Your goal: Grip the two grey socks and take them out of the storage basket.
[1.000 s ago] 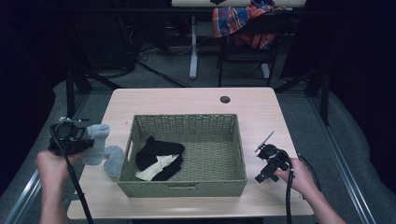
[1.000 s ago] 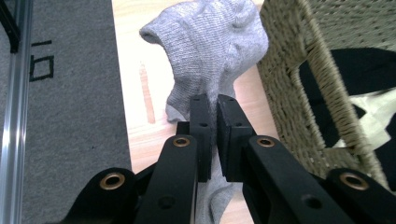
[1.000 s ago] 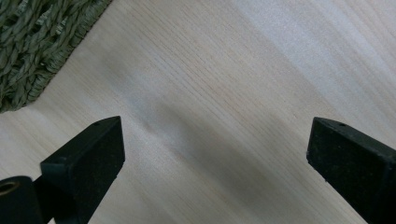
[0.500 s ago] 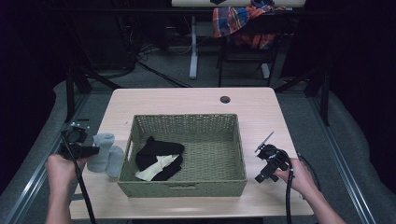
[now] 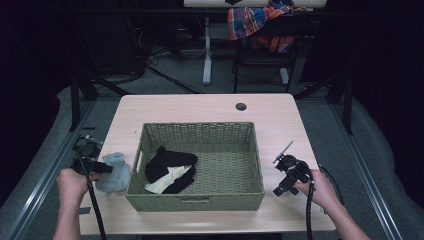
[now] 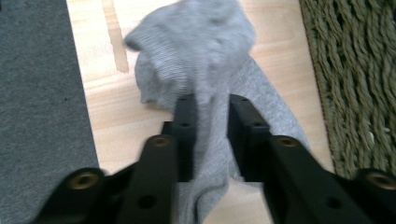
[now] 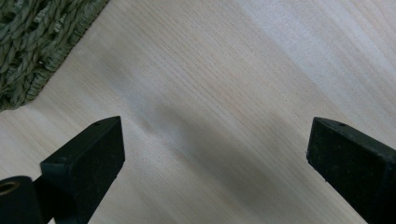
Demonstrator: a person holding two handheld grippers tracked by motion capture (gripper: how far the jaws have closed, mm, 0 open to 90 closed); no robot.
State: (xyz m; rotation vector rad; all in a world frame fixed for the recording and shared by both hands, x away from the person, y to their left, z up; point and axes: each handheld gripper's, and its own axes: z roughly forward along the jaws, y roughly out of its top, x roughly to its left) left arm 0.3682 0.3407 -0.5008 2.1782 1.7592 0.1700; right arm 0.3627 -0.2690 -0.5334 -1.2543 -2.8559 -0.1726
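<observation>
A grey sock (image 5: pixel 114 172) lies crumpled on the table just left of a woven green basket (image 5: pixel 195 201). My left gripper (image 5: pixel 102 169) is low over the sock. In the left gripper view its jaws have just been opening: they stand a little apart, with sock (image 6: pixel 201 42) fabric loose between the left gripper (image 6: pixel 212 100) pads. A black and cream garment (image 5: pixel 170 167) lies inside the basket at its left. My right gripper (image 5: pixel 280 172) rests right of the basket, wide open. In the right gripper view the right gripper (image 7: pixel 215 144) has only bare wood between its jaws.
The basket wall (image 6: pixel 359 70) runs close along the sock's right side, and a basket corner (image 7: pixel 28 42) is near the right gripper. The table's left edge borders grey floor (image 6: pixel 37 93). A cable hole (image 5: pixel 241 106) sits at the far side. A plaid cloth (image 5: pixel 255 20) hangs on a chair behind.
My left gripper came down toward the table with the grey sock, which hung from it and now lies on the wood. The right gripper has kept still.
</observation>
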